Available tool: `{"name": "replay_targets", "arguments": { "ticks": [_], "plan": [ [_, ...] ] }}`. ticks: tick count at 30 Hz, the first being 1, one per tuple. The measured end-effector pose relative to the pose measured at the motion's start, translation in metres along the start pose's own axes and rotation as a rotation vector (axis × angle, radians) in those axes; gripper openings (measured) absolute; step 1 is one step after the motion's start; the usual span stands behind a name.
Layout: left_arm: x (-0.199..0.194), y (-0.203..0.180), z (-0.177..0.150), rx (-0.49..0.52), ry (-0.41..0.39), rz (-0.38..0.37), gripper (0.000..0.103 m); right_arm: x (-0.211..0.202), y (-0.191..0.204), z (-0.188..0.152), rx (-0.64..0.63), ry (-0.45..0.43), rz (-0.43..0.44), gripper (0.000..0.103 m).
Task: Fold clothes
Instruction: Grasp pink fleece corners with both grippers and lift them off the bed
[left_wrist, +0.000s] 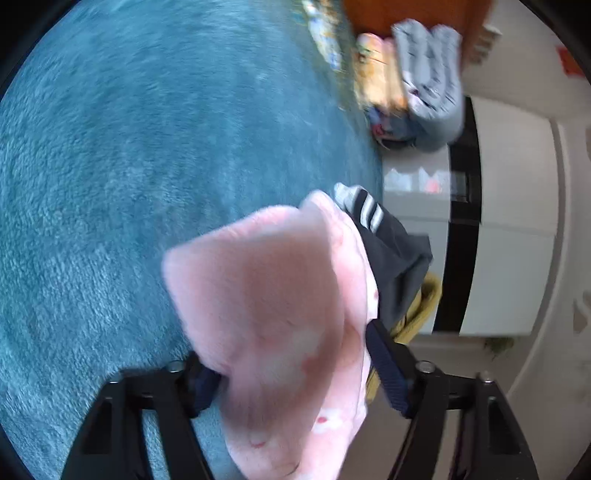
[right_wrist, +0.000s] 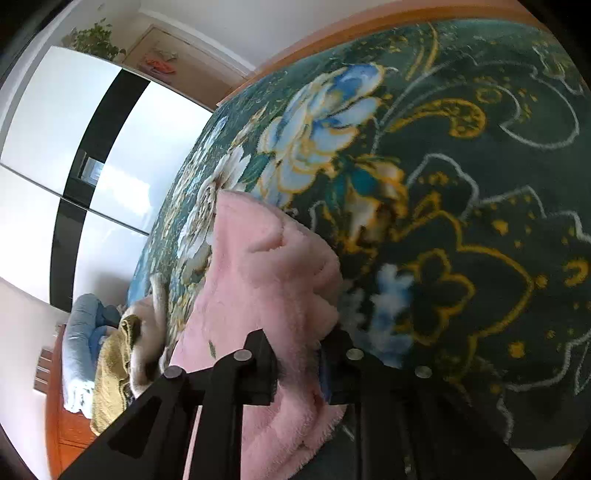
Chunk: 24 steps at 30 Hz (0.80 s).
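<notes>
Pink fleece (left_wrist: 266, 295) pinched in my left gripper (left_wrist: 295, 373) and right gripper (right_wrist: 299, 365), lifted over bed (left_wrist: 110, 166). Soft, light, floppy; probably best held at corners, blur hides edges.

A home bedroom: floral blanket (right_wrist: 424, 184) on the bed, mirrored wardrobe (right_wrist: 74, 147).

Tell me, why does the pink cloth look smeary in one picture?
Left wrist view: motion blur smears the pink cloth and the far clothes pile. Right wrist view: the cloth looks sharper, the wardrobe glares white, and the fisheye bends the edges.
</notes>
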<state>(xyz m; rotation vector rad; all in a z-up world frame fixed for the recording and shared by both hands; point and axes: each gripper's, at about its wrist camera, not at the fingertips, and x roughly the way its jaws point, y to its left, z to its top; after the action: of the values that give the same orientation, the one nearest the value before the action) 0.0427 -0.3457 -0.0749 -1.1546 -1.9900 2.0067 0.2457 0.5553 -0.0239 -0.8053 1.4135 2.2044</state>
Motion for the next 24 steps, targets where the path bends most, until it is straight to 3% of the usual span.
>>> {"name": "replay_targets", "arguments": {
  "ticks": [3, 5, 9, 12, 14, 15, 19, 21, 24],
  "plan": [
    [0.009, -0.01, 0.004, -0.035, 0.011, 0.084, 0.026, -0.003, 0.018, 0.011, -0.01, 0.011, -0.016, 0.015],
    [0.01, -0.032, 0.004, -0.003, 0.016, 0.097, 0.019, -0.013, 0.034, 0.019, -0.016, -0.006, 0.015, 0.013],
    [-0.032, -0.096, -0.005, 0.209, 0.003, -0.04, 0.017, -0.066, 0.072, 0.033, -0.082, -0.081, 0.191, 0.012],
    [-0.076, -0.121, -0.016, 0.38, -0.032, -0.136, 0.017, -0.106, 0.071, 0.023, -0.168, -0.132, 0.276, 0.012],
    [-0.097, -0.097, -0.019, 0.419, -0.049, -0.112, 0.018, -0.13, 0.063, 0.013, -0.223, -0.162, 0.318, 0.012],
    [-0.103, -0.082, -0.018, 0.419, -0.05, -0.088, 0.018, -0.134, 0.049, 0.006, -0.236, -0.16, 0.295, 0.012],
    [-0.1, 0.01, -0.006, 0.225, -0.015, 0.057, 0.018, -0.114, -0.024, -0.02, -0.163, -0.056, 0.166, 0.012],
    [-0.098, 0.034, -0.007, 0.164, -0.011, 0.065, 0.018, -0.094, -0.055, -0.028, -0.077, -0.007, 0.109, 0.012],
    [-0.101, 0.046, -0.01, 0.14, -0.015, 0.048, 0.018, -0.095, -0.057, -0.031, -0.05, -0.026, 0.123, 0.012]
  ]
}}
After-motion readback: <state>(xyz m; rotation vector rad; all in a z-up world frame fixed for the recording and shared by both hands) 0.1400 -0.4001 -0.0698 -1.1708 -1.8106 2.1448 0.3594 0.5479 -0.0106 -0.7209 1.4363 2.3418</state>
